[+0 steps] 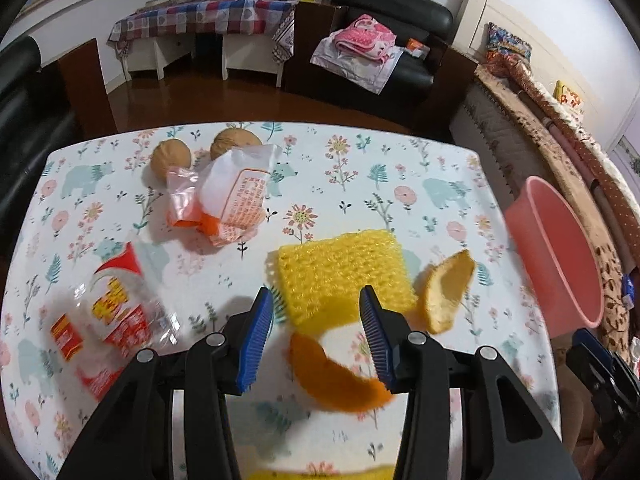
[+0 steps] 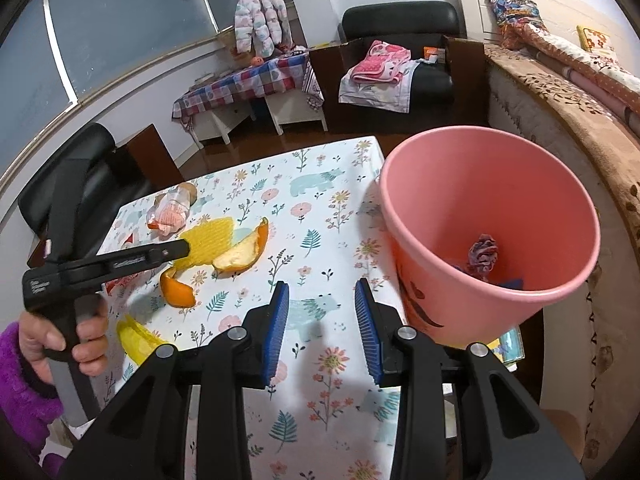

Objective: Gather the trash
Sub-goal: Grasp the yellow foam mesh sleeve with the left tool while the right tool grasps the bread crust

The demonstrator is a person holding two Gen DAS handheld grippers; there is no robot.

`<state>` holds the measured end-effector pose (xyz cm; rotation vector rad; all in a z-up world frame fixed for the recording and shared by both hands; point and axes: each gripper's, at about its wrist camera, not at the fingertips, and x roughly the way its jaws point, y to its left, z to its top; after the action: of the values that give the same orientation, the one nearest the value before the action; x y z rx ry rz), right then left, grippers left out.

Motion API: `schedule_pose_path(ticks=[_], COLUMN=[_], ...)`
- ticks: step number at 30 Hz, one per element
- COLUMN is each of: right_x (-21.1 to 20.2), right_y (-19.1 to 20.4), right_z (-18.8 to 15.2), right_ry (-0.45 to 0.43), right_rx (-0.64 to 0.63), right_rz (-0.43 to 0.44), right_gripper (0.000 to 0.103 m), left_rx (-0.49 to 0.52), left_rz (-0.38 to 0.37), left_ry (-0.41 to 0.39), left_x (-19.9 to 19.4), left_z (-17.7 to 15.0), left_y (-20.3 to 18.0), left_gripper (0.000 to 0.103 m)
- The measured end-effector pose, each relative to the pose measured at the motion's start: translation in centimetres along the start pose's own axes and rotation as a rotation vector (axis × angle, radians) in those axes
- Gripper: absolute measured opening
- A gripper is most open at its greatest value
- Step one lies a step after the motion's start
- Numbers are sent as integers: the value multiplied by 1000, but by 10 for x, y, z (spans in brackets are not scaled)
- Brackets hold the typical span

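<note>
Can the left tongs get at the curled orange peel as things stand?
Probably yes: the left tongs are open, the orange peel lies on the table between the jaws, and nothing covers it; the yellow foam net lies just beyond.

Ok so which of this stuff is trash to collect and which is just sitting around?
For the job:
yellow foam net
curled orange peel
pale-sided peel piece
crumpled orange-white wrapper
clear red-printed bag
pink plastic bin

Just lying about:
two brown walnuts
pink folded blanket

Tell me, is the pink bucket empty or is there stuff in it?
Not empty. The right wrist view looks down into the pink plastic bucket and shows a crumpled purple patterned wrapper and a blue scrap at the bottom; it is mostly unfilled.
</note>
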<state>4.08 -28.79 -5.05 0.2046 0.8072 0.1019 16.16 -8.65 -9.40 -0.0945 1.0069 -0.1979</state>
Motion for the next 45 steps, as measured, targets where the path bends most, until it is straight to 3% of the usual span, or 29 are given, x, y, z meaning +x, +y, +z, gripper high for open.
schedule_pose_path(ticks=[5,9,12,19,32,37,45], right_x=[12,23,33,56,101,104,84], right_y=[6,11,16,27,37,42,45], right_z=[5,12,17,28,39,35,32], right_ry=[13,21,35,63,130,134,93], right_rx=[-15,-14,-12,-11,41,27,9], right_rz=[10,33,53,86,105,100,115], right_gripper=[35,35,35,35,35,11,5], left_rx=[33,60,81,34,-26,-28,-27], left_rz=[17,-9,-33,-99,-147,-153,-155], left_ry=[-8,-17,-24,-59,-63,-63,-77], left_x=[10,8,4,-19,-34,-37,-48], left_z=[3,-1,-4,-8,-13,-15,-17], left_y=[-7,-11,-12,1,21,22,17], left_gripper=[44,21,15,13,13,13,13])
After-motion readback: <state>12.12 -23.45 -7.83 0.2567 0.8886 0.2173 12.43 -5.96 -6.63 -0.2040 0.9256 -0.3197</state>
